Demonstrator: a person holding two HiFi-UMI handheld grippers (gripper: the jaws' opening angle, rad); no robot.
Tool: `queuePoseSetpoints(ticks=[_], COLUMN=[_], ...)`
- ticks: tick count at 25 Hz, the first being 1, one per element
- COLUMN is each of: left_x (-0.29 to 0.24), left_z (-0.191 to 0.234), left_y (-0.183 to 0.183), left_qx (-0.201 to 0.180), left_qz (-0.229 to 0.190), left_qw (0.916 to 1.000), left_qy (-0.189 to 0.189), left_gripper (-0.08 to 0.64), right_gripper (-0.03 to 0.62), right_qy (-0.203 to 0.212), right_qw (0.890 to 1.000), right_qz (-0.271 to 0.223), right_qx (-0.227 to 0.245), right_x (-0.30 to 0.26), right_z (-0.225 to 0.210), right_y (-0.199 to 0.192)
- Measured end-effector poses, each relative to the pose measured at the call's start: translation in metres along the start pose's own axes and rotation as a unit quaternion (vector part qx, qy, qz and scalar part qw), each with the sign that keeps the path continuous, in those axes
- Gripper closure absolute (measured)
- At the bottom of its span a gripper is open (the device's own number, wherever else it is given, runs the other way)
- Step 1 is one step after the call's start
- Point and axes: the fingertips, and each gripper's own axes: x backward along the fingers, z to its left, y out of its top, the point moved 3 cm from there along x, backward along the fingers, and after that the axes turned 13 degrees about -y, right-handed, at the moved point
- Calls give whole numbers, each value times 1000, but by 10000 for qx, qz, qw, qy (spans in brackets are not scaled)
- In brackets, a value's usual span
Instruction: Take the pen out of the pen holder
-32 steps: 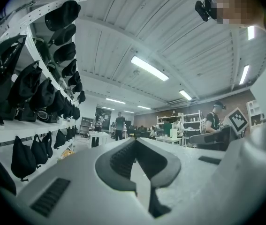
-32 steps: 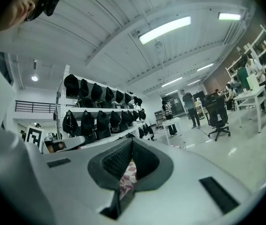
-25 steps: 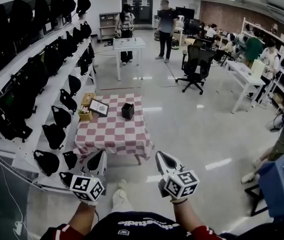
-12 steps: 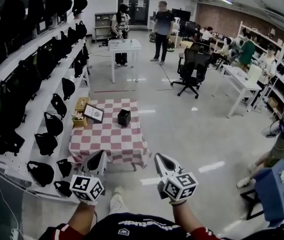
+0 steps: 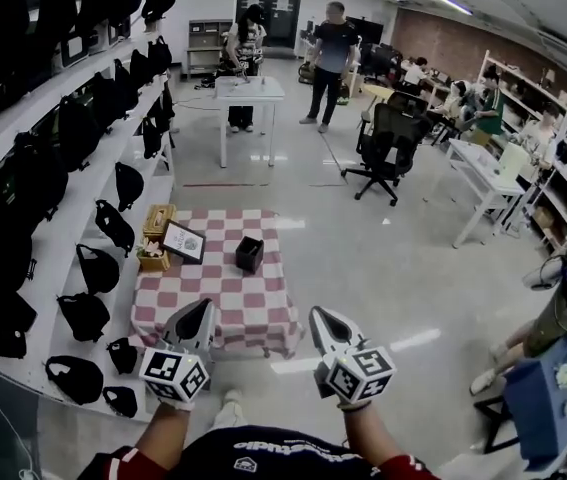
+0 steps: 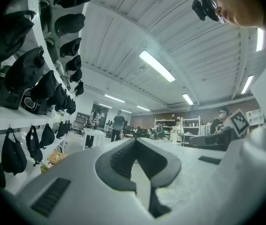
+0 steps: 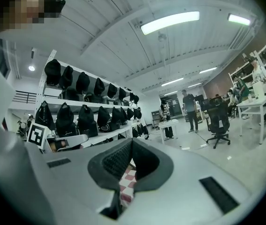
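Change: over the last second the table (image 5: 214, 302) has come nearer in the head view and sits lower in it. We are walking towards it, both grippers carried in front of us.

Left gripper (image 5: 202, 311): its fingers are together with nothing between them; the left gripper view shows the tips meeting, with only the room beyond.

Right gripper (image 5: 320, 317): fingers together too, and empty. In its own view a strip of the checked cloth shows under the closed tips.

Pen holder (image 5: 250, 254): a small dark box standing upright on the far half of the table, just right of a tilted frame (image 5: 184, 241) and apart from it.

Pen: too small for us to make out; we take it to be inside the holder.

Gap: both grippers are at the near edge of the table, well apart from the holder.

Left side: a shelf (image 5: 68, 193) hung with black bags (image 5: 115, 228) runs close beside the table.

Meaning for the task: we judge this to be the approach only; nothing has been touched yet. One gripper will have to open before it can reach the pen, and the other may need to steady the holder.
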Motion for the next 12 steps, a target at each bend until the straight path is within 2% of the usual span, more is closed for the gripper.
queuePoseSetpoints(ticks=[12], left_x=[-55], left_z=[99], left_y=[12], left_qx=[12], left_qz=[114], left_qw=[9998], left_qy=[-145], left_gripper=[555], right_gripper=[589], right_qy=[-138], right_qw=[9996], right_qz=[-212], right_qx=[-136], right_x=[-110], right_z=[4], right_y=[26])
